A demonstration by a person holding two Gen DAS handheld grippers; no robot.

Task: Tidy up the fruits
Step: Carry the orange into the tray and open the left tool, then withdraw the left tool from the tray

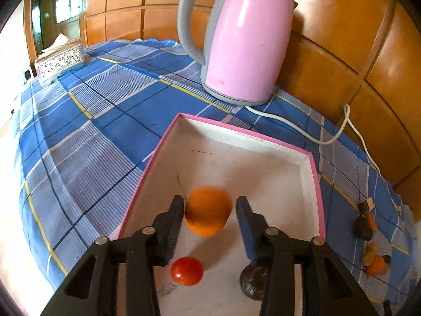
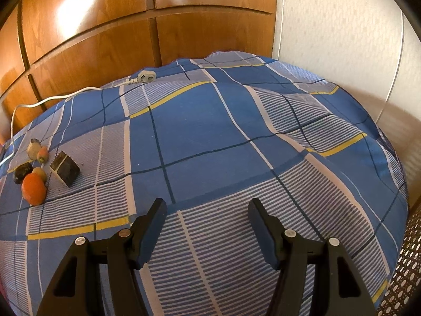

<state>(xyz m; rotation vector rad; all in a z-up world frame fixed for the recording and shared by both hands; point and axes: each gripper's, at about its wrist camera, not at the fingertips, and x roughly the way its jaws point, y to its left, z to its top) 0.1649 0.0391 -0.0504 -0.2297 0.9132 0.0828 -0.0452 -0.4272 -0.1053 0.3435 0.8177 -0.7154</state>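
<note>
Dropping an orange into the pink-rimmed box

Our left gripper stands parted, the blurred orange loose between its jaws, above a tomato; our right gripper gapes empty; next, we judge, fetch from the fruit pile.

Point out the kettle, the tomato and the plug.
kettle [image 1: 247, 39], left wrist view, middle of pink body
tomato [image 1: 186, 270], left wrist view, top of red skin
plug [image 2: 145, 75], right wrist view, white plug head

The kettle looked like glossy pink plastic, and the panelling behind was polished wood. A matt checked cloth covered the table; the box seemed plain cardboard.
</note>
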